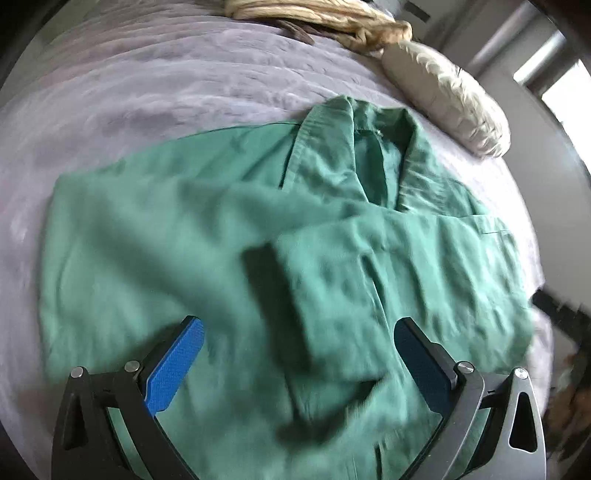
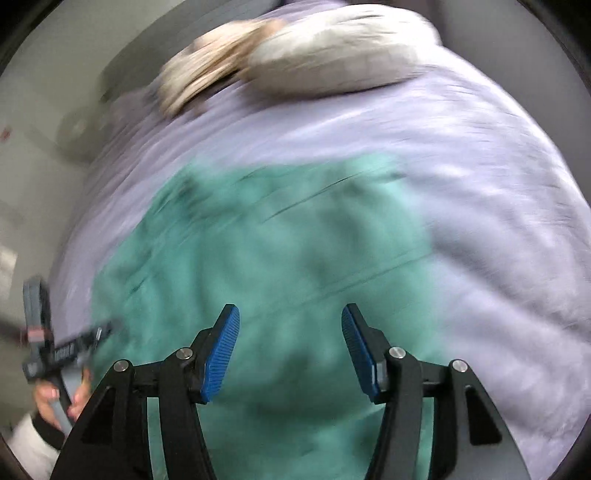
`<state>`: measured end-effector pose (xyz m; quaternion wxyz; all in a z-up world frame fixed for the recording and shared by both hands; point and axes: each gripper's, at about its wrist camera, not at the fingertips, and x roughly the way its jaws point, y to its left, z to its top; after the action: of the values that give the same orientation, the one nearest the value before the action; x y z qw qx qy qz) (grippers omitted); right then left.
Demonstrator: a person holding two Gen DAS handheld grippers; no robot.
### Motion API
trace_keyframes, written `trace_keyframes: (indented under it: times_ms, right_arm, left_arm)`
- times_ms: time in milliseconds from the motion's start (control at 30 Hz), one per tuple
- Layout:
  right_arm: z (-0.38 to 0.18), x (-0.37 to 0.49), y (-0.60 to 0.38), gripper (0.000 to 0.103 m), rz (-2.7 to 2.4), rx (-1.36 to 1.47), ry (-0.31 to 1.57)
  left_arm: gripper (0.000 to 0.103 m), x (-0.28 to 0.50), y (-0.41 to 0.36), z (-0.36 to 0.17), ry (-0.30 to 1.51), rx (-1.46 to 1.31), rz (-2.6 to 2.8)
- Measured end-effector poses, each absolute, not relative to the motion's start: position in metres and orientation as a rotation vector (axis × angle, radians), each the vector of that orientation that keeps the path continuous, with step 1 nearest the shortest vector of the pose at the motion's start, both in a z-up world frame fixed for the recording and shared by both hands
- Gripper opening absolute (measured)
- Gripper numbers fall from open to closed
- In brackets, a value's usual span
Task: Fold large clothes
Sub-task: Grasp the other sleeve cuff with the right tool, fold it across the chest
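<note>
Shirt spread for folding

Your green shirt (image 1: 229, 236) lies flat on the bed (image 1: 129, 110), collar toward the pillow (image 1: 447, 99), one sleeve crossed inward; left gripper (image 1: 299, 343) and right gripper (image 2: 290, 328) hover apart above it, empty.

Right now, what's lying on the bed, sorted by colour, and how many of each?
Green: 1, the shirt, spread flat with a sleeve folded across it
Cream: 1, the crumpled cloth at the far edge
Off-white: 1, the pillow
Total: 3, all on the lilac bedcover
</note>
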<state>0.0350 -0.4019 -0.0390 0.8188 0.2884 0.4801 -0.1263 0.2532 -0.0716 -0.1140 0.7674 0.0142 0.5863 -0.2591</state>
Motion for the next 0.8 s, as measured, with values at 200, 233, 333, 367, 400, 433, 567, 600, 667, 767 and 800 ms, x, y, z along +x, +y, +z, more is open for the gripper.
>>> trace_keyframes:
  times_ms: [200, 233, 333, 367, 400, 433, 567, 600, 667, 767, 800]
  right_arm:
    - [-0.082, 0.043, -0.503, 0.062, -0.358, 0.965, 0.933]
    - [-0.093, 0.046, -0.513, 0.062, -0.324, 1.057, 0.916]
    - [-0.125, 0.064, -0.524, 0.058, -0.217, 1.23, 0.925]
    - [-0.131, 0.072, -0.522, 0.028, -0.182, 1.238, 0.944]
    - [-0.132, 0.078, -0.519, 0.005, -0.168, 1.205, 0.983]
    - [-0.128, 0.081, -0.517, 0.003, -0.179, 1.153, 1.008]
    - [-0.086, 0.087, -0.499, 0.002, -0.188, 0.872, 0.981]
    - [-0.085, 0.09, -0.498, 0.002, -0.203, 0.822, 0.994]
    - [-0.098, 0.096, -0.499, 0.003, -0.219, 0.793, 1.051]
    - [-0.118, 0.1, -0.493, 0.004, -0.244, 0.768, 1.089]
    - [-0.119, 0.1, -0.491, 0.004, -0.249, 0.758, 1.083]
  left_arm:
    - [0.089, 0.267, -0.091, -0.119, 1.238, 0.06, -0.506]
    - [0.081, 0.268, -0.093, -0.12, 1.24, 0.067, -0.504]
    - [0.043, 0.269, -0.101, -0.121, 1.262, 0.076, -0.524]
    - [0.027, 0.27, -0.103, -0.119, 1.267, 0.07, -0.527]
    - [0.022, 0.272, -0.105, -0.115, 1.274, 0.052, -0.547]
    - [0.022, 0.273, -0.106, -0.109, 1.265, 0.042, -0.558]
    - [0.022, 0.281, -0.115, -0.091, 1.171, 0.085, -0.59]
    - [0.022, 0.283, -0.118, -0.094, 1.171, 0.1, -0.586]
    - [0.023, 0.284, -0.122, -0.11, 1.195, 0.127, -0.569]
    - [0.033, 0.278, -0.115, -0.116, 1.172, 0.144, -0.538]
    - [0.049, 0.276, -0.112, -0.114, 1.162, 0.169, -0.507]
